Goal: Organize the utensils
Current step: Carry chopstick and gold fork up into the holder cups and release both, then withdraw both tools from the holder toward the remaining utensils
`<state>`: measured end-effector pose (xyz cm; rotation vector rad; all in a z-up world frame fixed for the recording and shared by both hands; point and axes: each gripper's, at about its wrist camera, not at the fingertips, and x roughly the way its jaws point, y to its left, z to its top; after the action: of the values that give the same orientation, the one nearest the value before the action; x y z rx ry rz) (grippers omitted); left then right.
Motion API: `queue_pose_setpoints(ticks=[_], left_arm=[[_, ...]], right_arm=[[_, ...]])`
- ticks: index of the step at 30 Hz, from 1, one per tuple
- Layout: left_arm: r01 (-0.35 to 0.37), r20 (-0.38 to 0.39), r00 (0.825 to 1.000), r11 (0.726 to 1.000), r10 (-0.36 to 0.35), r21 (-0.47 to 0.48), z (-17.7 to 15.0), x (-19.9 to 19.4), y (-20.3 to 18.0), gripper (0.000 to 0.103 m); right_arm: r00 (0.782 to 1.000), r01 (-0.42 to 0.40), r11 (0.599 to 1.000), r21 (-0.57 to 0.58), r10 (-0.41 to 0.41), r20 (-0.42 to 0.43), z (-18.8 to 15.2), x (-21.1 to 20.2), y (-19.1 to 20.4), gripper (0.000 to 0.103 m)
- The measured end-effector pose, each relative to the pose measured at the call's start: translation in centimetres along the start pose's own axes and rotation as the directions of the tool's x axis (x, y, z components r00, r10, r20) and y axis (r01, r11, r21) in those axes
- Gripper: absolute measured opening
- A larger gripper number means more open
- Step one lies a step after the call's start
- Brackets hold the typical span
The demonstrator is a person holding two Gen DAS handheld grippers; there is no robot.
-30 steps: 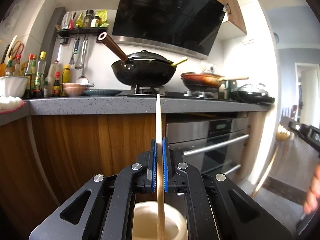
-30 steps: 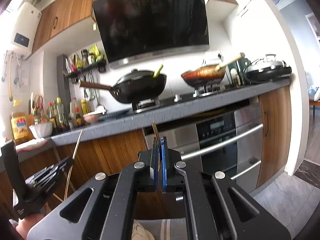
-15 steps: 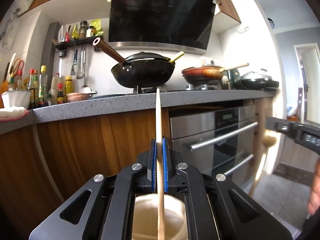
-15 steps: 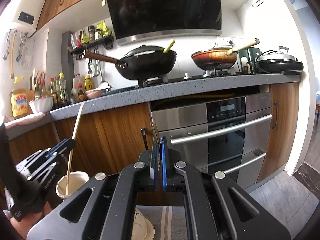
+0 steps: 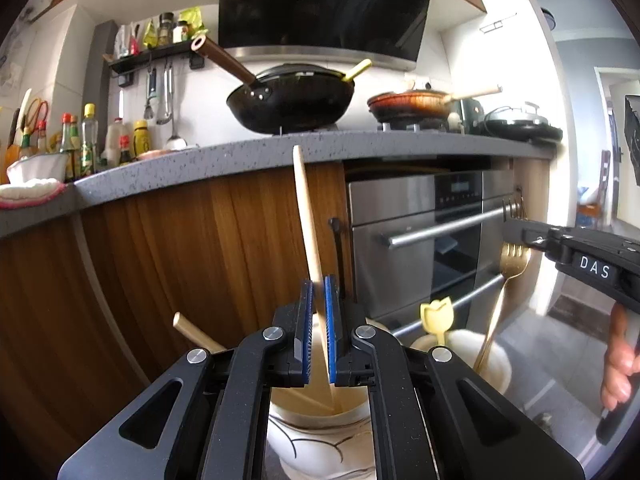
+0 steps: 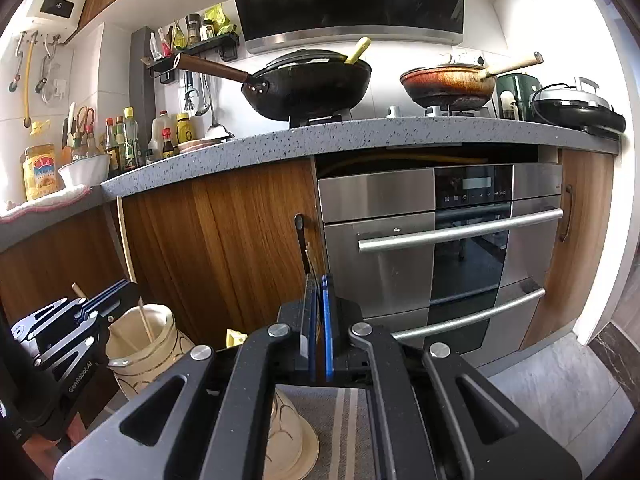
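My left gripper [image 5: 318, 292] is slightly open around a long wooden utensil [image 5: 306, 220], whose lower end rests inside a cream ceramic holder [image 5: 320, 420] below the jaws. Another wooden handle [image 5: 192, 330] leans out of that holder. My right gripper [image 6: 318, 284] is shut on a gold fork [image 5: 508, 272], whose handle reaches down into a second cream holder [image 5: 492, 364] that also holds a yellow tulip-topped utensil [image 5: 437, 314]. In the right wrist view the left gripper [image 6: 116, 292] sits over the first holder [image 6: 140, 344].
A grey speckled counter [image 6: 360, 136] runs across, with a black wok [image 6: 308, 88], a rusty pan [image 6: 448, 84] and bottles [image 6: 124, 140]. A steel oven [image 6: 440, 248] and wooden cabinet doors [image 6: 220, 240] stand below. A striped grey cloth [image 6: 348, 432] lies under the holders.
Both grippers have lowered toward the holders. The left jaws have loosened and the wooden utensil now leans left in its holder. The fork has come down into the second holder.
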<state>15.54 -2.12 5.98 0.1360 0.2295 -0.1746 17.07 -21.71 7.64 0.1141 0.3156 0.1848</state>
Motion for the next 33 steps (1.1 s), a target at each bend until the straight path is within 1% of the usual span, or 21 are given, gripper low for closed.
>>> queue_pose_setpoints(ticks=[1,4,6,8,10,11,12,13,14,15,16,17,19,21,24,31,33], left_arm=[[-0.002,-0.001,1.000,1.000,0.002,-0.002,-0.1,0.0,0.0,0.012],[-0.008,-0.001,1.000,1.000,0.008,-0.003,-0.1,-0.2,0.0,0.025],[-0.008,-0.003,1.000,1.000,0.008,-0.006,-0.1,-0.3,0.0,0.045],[-0.012,0.004,1.000,1.000,0.012,-0.010,0.1,-0.7,0.0,0.056],[-0.010,0.014,1.000,1.000,0.010,-0.015,0.3,-1.2,0.1,0.064],[-0.008,0.019,1.000,1.000,0.009,-0.019,0.4,-1.5,0.1,0.071],[-0.006,0.028,1.000,1.000,0.007,-0.027,0.5,-2.0,0.2,0.075],[-0.007,0.034,0.999,1.000,0.008,-0.031,0.6,-2.4,0.2,0.077],[-0.010,0.042,0.999,0.999,0.012,-0.032,0.7,-2.9,0.3,0.081],[-0.014,0.045,0.999,0.999,0.015,-0.031,0.8,-3.2,0.3,0.084],[-0.019,0.045,0.999,0.999,0.020,-0.032,1.0,-3.6,0.4,0.086],[-0.022,0.046,0.999,0.999,0.024,-0.036,1.1,-3.9,0.4,0.091],[-0.030,0.046,0.998,0.998,0.033,-0.049,1.2,-4.8,0.7,0.092],[-0.033,0.049,0.998,0.997,0.036,-0.064,1.4,-5.8,1.0,0.095],[-0.040,0.053,0.998,0.997,0.044,-0.073,1.3,-7.4,1.3,0.096],[-0.057,0.047,0.997,0.994,0.062,-0.098,0.3,-10.6,1.9,0.098],[-0.056,0.035,0.998,0.993,0.060,-0.108,-0.2,-11.3,2.0,0.098]], right_arm=[[1.000,0.003,1.000,-0.001,-0.003,-0.001,0.0,0.1,0.0,0.002],[1.000,0.001,1.000,0.003,-0.001,0.001,-0.1,0.2,0.0,0.003],[1.000,0.000,1.000,0.004,0.000,0.001,0.0,0.3,0.0,0.003],[1.000,-0.007,1.000,0.010,0.007,0.001,0.0,0.4,-0.1,0.005],[1.000,-0.018,1.000,0.007,0.018,-0.005,0.0,0.4,-0.1,0.010],[1.000,-0.020,1.000,0.005,0.020,-0.007,0.0,0.4,-0.1,0.020],[1.000,-0.023,1.000,0.004,0.023,-0.007,-0.1,0.3,-0.1,0.035],[1.000,-0.026,1.000,0.004,0.026,-0.008,-0.1,0.2,-0.1,0.043],[1.000,-0.029,1.000,0.003,0.029,-0.007,-0.1,0.0,-0.1,0.055],[1.000,-0.029,1.000,0.003,0.029,-0.006,-0.1,-0.3,-0.1,0.063],[1.000,-0.026,1.000,0.003,0.026,-0.004,-0.1,-0.5,-0.1,0.066],[1.000,-0.024,1.000,0.006,0.024,-0.003,-0.1,-0.9,-0.2,0.074],[1.000,-0.023,1.000,0.014,0.023,-0.001,-0.1,-1.7,-0.3,0.084],[1.000,-0.019,1.000,0.022,0.018,0.005,-0.1,-2.6,-0.6,0.091],[1.000,-0.012,0.999,0.032,0.012,0.000,-0.5,-3.8,-0.8,0.097],[1.000,0.007,1.000,0.029,-0.008,0.008,-2.2,-7.3,-0.5,0.098],[1.000,0.013,0.999,0.031,-0.013,0.005,-2.8,-8.1,-0.6,0.098]])
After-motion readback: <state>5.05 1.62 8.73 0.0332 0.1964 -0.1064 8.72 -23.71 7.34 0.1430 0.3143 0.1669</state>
